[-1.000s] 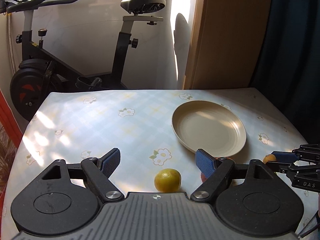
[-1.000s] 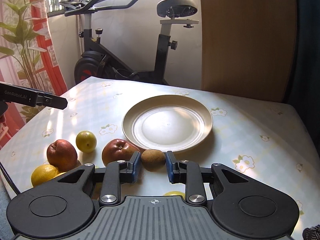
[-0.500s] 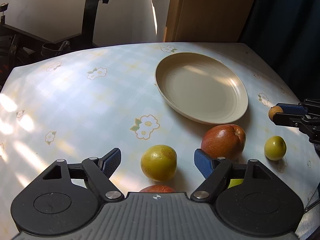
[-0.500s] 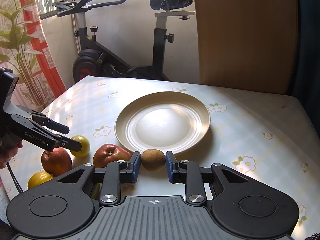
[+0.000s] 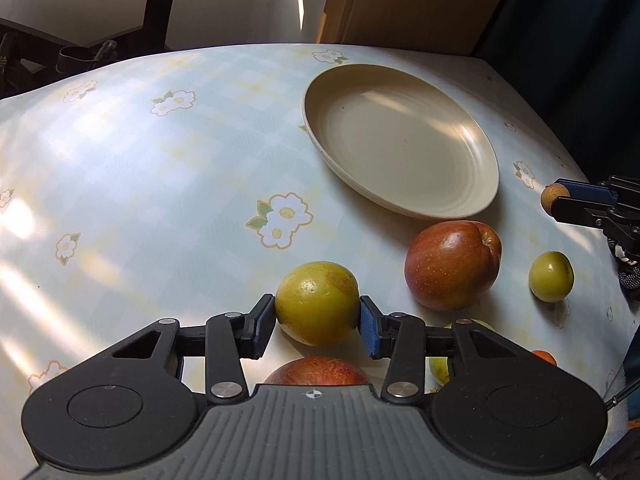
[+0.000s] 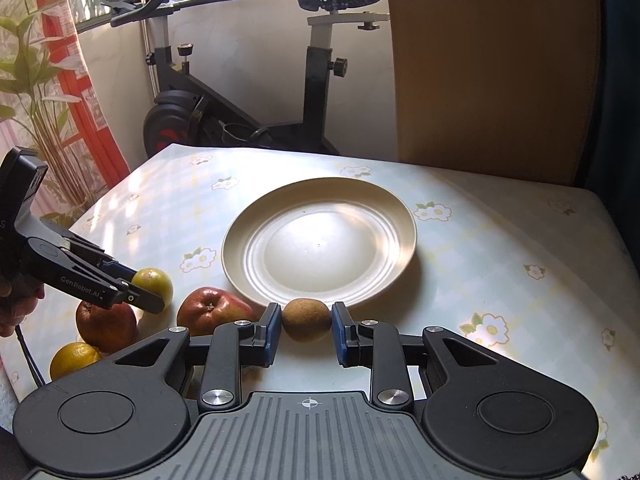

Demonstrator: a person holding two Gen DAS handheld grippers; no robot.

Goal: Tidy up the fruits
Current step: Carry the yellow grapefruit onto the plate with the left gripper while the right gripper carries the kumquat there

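My left gripper [image 5: 317, 316] points steeply down at the table, its jaws closing, and both blue pads touch the sides of a yellow-green fruit [image 5: 316, 300]. From the right wrist view, that left gripper [image 6: 148, 300] partly covers the same fruit [image 6: 156, 280]. My right gripper [image 6: 306, 328] is shut on a brown kiwi [image 6: 307, 319] just in front of the beige plate [image 6: 320, 240], which holds nothing. The left wrist view shows the plate [image 5: 400, 152] beyond a red apple [image 5: 452, 266]. At its right edge is the right gripper [image 5: 560, 200].
A second red apple [image 5: 316, 370] lies just under my left gripper, and a small green fruit [image 5: 551, 276] lies at the right. An orange-yellow citrus [image 6: 74, 360] sits near the table's left edge. An exercise bike [image 6: 240, 100] and a wooden board [image 6: 492, 68] stand behind the table.
My left gripper came down and tipped toward the table, and its wide jaws drew in onto the yellow-green fruit. The right gripper kept the kiwi and hardly moved.
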